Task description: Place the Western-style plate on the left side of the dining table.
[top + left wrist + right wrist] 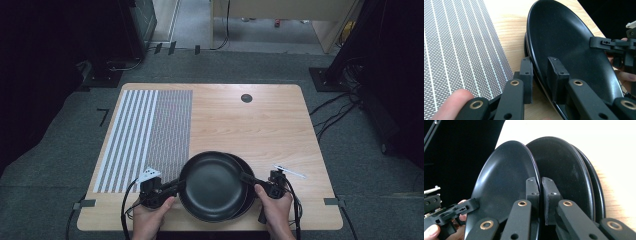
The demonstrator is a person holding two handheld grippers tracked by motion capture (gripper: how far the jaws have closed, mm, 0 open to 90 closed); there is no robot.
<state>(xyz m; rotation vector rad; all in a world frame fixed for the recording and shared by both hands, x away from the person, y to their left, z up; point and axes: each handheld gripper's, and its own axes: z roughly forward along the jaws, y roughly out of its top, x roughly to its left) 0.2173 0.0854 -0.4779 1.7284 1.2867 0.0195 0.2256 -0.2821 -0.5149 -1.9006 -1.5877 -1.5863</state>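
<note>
Black round top plate (212,184) lifted off the plate stack (246,192) at the wooden table's (260,120) near edge | left gripper (540,75), right gripper (541,195) clamp opposite rims | I keep both level.

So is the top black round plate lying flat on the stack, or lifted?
Lifted: the top black round plate tilts clear of the lower black plates, both claws pinching opposite rims.

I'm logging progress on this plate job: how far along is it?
Done: both grippers have hold of the top round black plate, the left gripper and the right gripper each clamped on its rim. In hand: separating it from the black plates underneath. Left: carrying it off and setting it down.
</note>
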